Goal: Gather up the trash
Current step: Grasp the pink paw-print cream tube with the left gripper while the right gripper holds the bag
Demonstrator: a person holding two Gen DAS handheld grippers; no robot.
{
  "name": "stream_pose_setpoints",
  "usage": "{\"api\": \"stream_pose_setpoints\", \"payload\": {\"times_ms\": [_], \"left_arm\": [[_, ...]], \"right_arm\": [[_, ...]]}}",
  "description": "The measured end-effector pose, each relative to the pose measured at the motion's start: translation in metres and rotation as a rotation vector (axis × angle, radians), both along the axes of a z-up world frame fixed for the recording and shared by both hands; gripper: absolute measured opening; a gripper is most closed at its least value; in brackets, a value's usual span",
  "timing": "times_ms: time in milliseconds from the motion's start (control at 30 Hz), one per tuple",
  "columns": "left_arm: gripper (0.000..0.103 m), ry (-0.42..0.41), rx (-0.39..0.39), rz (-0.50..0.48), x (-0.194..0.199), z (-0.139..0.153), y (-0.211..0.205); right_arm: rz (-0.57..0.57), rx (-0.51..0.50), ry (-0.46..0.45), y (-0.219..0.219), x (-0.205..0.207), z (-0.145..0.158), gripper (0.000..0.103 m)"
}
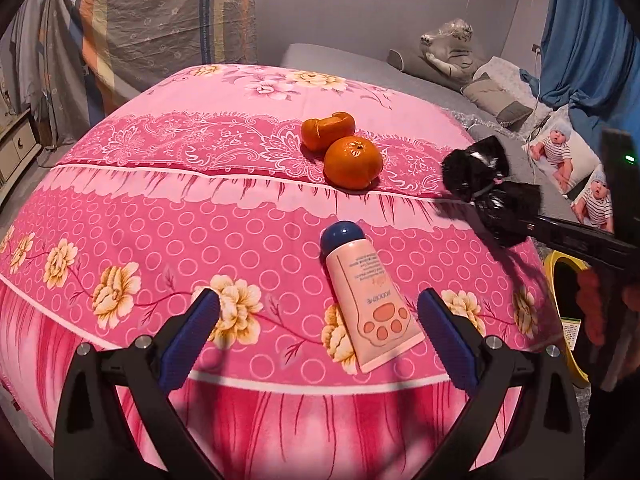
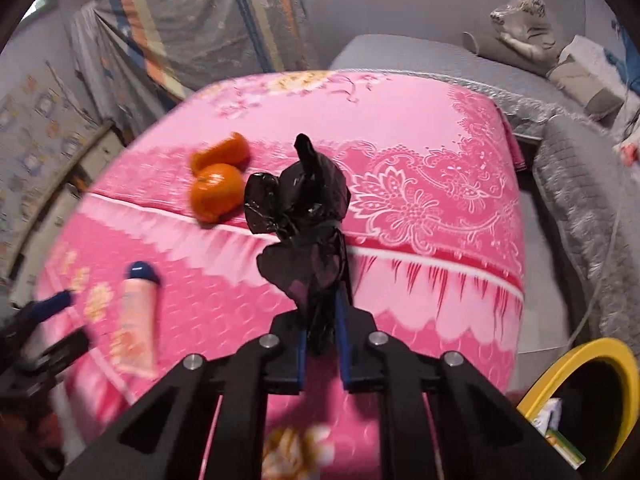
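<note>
A pink quilt (image 1: 160, 240) covers the bed. On it lies a pink tube with a blue cap (image 1: 360, 292), between the spread fingers of my left gripper (image 1: 320, 320) and nearer the right finger, untouched. The left gripper is open. Two orange tangerine pieces (image 1: 348, 156) sit further back; the rear one looks like an empty peel. My right gripper (image 2: 322, 320) is shut on a crumpled black plastic bag (image 2: 300, 216), held above the quilt. The same bag (image 1: 488, 192) shows at the right of the left wrist view. The tube (image 2: 138, 312) and the tangerines (image 2: 218, 192) lie left of the bag.
A yellow-rimmed bin (image 2: 580, 376) stands on the floor off the quilt's right corner, with some packaging inside; its rim (image 1: 560, 264) also shows beyond the right gripper. A grey bed with pillows (image 1: 480, 92) lies behind. A cabinet (image 1: 16, 148) stands far left.
</note>
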State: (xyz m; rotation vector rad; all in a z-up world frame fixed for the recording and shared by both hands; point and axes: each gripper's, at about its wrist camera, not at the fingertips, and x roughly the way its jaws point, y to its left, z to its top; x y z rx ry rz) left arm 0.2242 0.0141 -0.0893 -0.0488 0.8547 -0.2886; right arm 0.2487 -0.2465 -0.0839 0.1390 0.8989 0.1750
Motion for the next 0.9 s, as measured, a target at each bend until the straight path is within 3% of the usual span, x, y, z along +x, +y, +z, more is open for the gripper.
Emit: {"api": "stream_pose_setpoints", "payload": {"times_ms": [133,533,633,833,900], "left_arm": [[0.094,0.006,0.013,-0.007,0.004,-0.001,-0.01],[0.094,0.053,0.06,0.023,0.033,-0.014,-0.027],[0.077,0.07,0.063,0.025,0.043,-0.019,-0.031],[0.071,0.081,0.095,0.033,0.053,-0.028,-0.038],[0.056,0.082,0.096,0.025,0.055,-0.029,-0.04]], "right_arm": [[0.024,0.108,-0.02,-0.014,-0.022,0.014,0.01],[0.063,0.148,-0.117,-0.014,-0.066,0.036,0.011],[0.068,0.156,-0.13,-0.015,-0.071,0.041,0.011],[0.059,0.174,-0.141,-0.018,-0.079,0.043,0.011],[0.056,0.178,-0.14,-0.02,-0.081,0.043,0.011]]}}
